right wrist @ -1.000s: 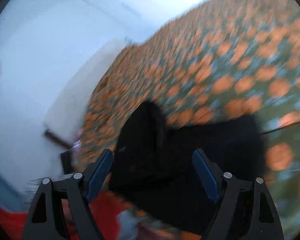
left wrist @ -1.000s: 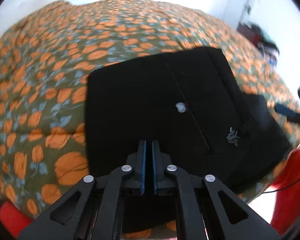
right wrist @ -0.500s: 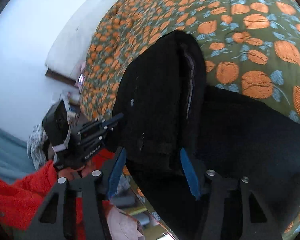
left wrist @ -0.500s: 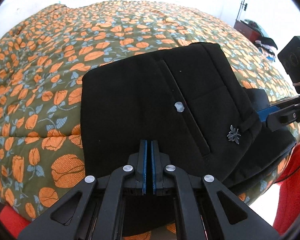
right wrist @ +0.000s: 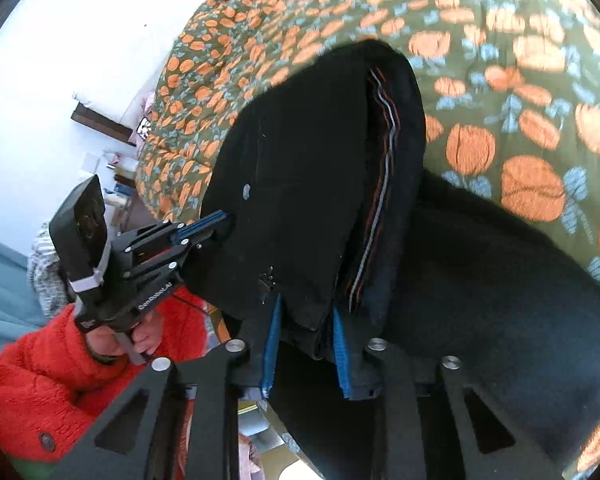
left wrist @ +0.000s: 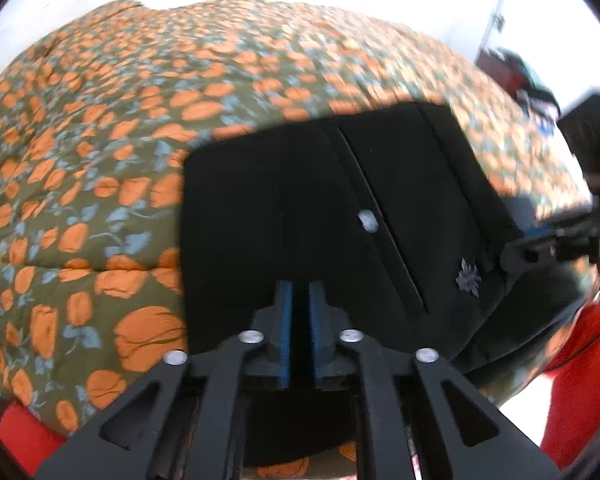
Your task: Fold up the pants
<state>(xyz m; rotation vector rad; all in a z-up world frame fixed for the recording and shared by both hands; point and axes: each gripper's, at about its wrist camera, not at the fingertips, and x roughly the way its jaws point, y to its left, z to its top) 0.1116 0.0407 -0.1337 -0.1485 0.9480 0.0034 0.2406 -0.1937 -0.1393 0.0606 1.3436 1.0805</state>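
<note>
The black pants (left wrist: 320, 208) lie folded on the flowered bedspread (left wrist: 100, 168), their thick edge at twelve o'clock between the right gripper (right wrist: 304, 344) jaws just closing on it, while the left gripper (left wrist: 300, 336), just parting slightly, holds nothing.

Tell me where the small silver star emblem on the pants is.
In the left wrist view the silver star emblem sits on the black pants, right of the white button, near the right gripper.
</note>
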